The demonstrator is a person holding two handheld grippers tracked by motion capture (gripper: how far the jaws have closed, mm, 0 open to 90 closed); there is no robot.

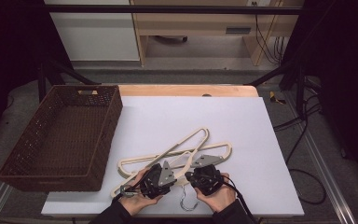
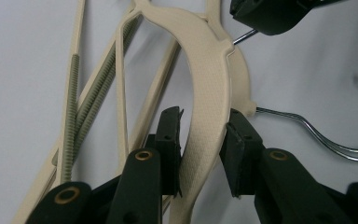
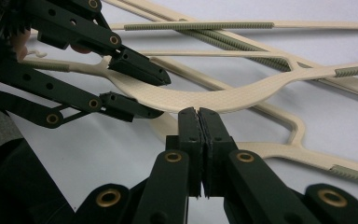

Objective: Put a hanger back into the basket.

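White table (image 1: 242,121), brown wicker basket (image 1: 58,135) at left edge. Cream hangers (image 1: 177,154) piled near front centre, two metal hooks (image 1: 186,201) pointing toward person. Left gripper (image 2: 200,140) astride top hanger's broad neck, jaws narrow, pads at both sides, contact unclear. Right gripper (image 3: 199,116) just right, jaws pressed together, pinching hook wire at that hanger's neck.

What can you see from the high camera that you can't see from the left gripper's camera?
The high view alone takes in the brown basket left of the white board, and the person's hands. The left gripper view alone shows close up how the left gripper straddles a cream hanger, its pads at the arm's sides. Both show the cream hangers and a metal hook.
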